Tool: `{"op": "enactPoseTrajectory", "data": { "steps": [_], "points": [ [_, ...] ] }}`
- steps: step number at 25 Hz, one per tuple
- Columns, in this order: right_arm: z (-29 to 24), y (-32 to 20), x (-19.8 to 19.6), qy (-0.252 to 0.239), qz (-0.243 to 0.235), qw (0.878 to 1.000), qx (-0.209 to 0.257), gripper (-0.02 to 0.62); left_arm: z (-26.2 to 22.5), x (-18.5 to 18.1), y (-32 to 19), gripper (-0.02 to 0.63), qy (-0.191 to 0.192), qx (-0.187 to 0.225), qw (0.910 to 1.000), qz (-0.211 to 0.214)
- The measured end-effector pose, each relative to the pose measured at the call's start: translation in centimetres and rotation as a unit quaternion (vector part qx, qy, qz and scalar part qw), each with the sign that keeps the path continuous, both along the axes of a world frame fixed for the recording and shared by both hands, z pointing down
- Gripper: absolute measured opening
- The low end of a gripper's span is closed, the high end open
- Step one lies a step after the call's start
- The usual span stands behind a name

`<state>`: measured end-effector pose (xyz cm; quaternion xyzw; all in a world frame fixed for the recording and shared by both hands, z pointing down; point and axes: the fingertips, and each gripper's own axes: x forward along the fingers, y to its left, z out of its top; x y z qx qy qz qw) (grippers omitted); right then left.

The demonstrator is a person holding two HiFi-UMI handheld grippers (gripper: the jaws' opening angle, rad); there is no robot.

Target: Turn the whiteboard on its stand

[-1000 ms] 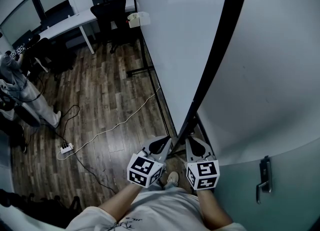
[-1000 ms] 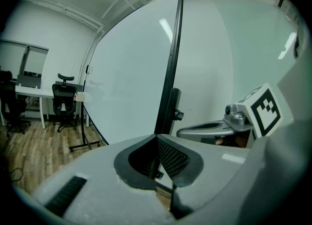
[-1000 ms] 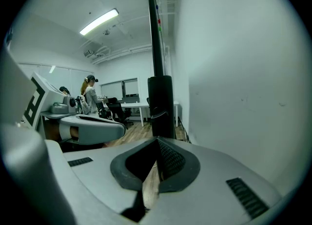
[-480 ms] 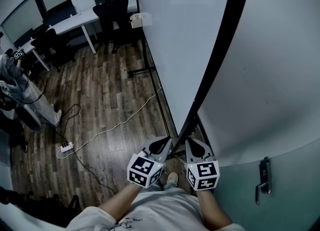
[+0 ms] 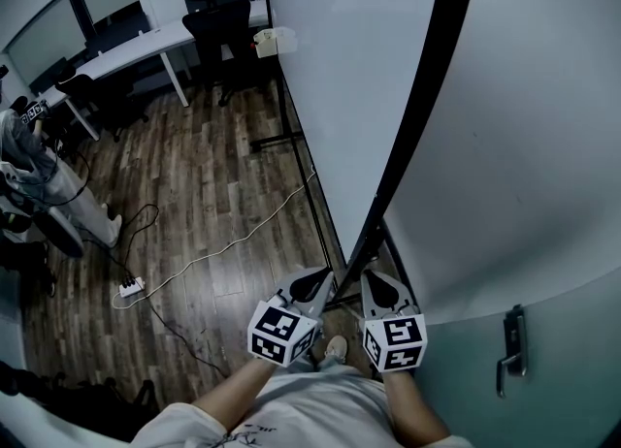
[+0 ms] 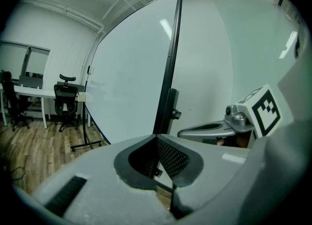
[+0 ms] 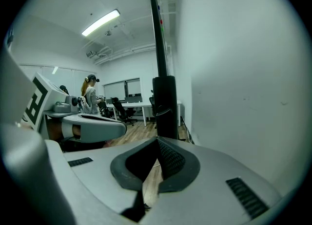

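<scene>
Both grippers sit low and near, side by side under the big white rectangular whiteboard. The board stands edge-on to us, and its black frame edge slants from the far top down toward the grippers.

The left gripper points at the base of that edge from the left. In the left gripper view its jaws are pressed together, tip to tip, with nothing between them. The right gripper mirrors it from the right. Its jaws are also closed up tight and empty in the right gripper view.

Dead ahead of the right gripper rises the black upright stand post. It is near the tips, though contact can't be made out.

Further left, the dark wood plank floor carries a white power strip and a trailing cable. A person stands at the far left. A white desk and black office chairs sit at the far end.
</scene>
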<state>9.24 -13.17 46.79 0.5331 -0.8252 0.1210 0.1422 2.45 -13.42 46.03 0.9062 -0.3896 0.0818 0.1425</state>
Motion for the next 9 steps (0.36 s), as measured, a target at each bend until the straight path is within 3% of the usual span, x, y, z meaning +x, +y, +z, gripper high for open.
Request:
{"op": "enactPoseTrajectory", "data": {
  "steps": [9],
  "points": [
    [-0.17, 0.24, 0.16, -0.005, -0.002, 1.000, -0.001, 0.006, -0.06, 0.01, 0.46, 0.011, -0.001, 0.000, 1.0000, -0.002]
  ]
}}
